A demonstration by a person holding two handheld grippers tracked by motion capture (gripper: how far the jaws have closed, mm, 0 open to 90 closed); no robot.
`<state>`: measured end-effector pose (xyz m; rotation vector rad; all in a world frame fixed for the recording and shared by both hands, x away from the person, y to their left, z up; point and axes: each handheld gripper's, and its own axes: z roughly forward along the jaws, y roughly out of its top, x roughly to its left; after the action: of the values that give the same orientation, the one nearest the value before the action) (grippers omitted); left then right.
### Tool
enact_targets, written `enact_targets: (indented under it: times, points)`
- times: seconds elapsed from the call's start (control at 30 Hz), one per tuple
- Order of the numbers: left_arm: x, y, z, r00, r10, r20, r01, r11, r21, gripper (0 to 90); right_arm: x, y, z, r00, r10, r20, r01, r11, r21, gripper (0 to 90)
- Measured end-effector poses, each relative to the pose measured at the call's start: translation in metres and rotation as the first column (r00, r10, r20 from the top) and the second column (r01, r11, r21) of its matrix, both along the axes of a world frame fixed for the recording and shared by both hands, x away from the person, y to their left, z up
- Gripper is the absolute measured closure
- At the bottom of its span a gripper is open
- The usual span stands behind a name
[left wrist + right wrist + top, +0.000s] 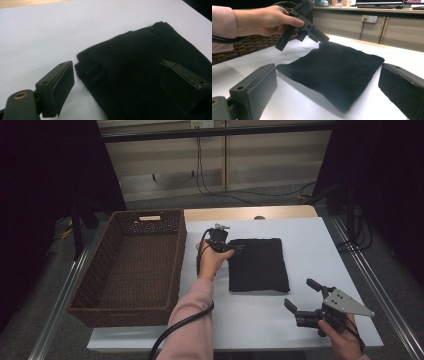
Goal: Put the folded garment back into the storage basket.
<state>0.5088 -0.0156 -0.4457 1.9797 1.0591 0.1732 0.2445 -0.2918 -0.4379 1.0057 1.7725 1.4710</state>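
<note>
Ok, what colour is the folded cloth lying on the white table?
Plain black, no pattern; the folded cloth shows best in the right gripper view.

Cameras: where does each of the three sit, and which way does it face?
High view: above the person's side, looking forward and down on the table; forearms, left gripper, right gripper.
Left gripper view: rides the left gripper, facing the folded black cloth's corner; own jaws apart.
Right gripper view: low over the table, facing the wicker basket; own open jaws.
Shared: black cloth, in all three.
</note>
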Motion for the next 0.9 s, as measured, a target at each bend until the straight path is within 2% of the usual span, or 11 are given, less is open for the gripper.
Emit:
enact_targets:
  times: [0.13,0.17,0.27,0.3,0.43,0.67,0.73,0.8,0.9]
  points:
    - [0.002,-0.004,-0.005,1.0000,-0.008,-0.004,0.008,0.9999,0.010,13.6,0.000,-0.001,0.000,1.0000,-0.005,-0.002,0.005,1.0000,-0.001,1.6]
    - [0.003,-0.004,-0.004,0.9996,-0.024,-0.012,0.025,0.9992,0.032,13.8,0.000,-0.001,0.000,1.0000,-0.001,-0.004,0.001,1.0000,0.000,1.6]
    - [0.003,-0.006,-0.006,0.9999,-0.010,0.002,0.010,0.9997,0.021,13.8,0.000,-0.001,0.000,1.0000,0.000,0.000,0.000,1.0000,-0.003,1.6]
    - [0.003,-0.006,-0.006,0.9998,-0.018,-0.002,0.018,0.9990,0.040,14.1,0.000,-0.001,0.000,1.0000,0.001,-0.001,-0.001,1.0000,-0.002,1.8]
    - [0.004,-0.008,-0.009,0.9998,-0.022,0.000,0.022,0.9983,0.054,14.6,0.000,-0.001,0.000,1.0000,0.001,-0.003,-0.001,1.0000,-0.001,1.9]
    - [0.002,-0.011,-0.017,0.9998,-0.017,-0.003,0.017,0.9979,0.062,15.7,0.000,-0.001,0.000,1.0000,-0.001,-0.001,0.001,1.0000,-0.002,2.0]
    - [0.001,-0.012,-0.016,0.9998,-0.021,-0.002,0.021,0.9971,0.073,19.1,0.000,-0.001,0.000,1.0000,0.005,-0.001,-0.005,1.0000,-0.001,2.1]
    - [-0.001,-0.015,-0.015,0.9997,-0.026,-0.004,0.026,0.9970,0.073,26.2,0.000,-0.001,0.000,1.0000,0.005,-0.005,-0.005,1.0000,0.000,2.2]
    - [-0.003,-0.018,-0.013,0.9997,-0.025,0.003,0.025,0.9941,0.105,35.8,0.000,-0.001,0.000,0.9999,0.007,-0.007,-0.007,1.0000,-0.002,2.4]
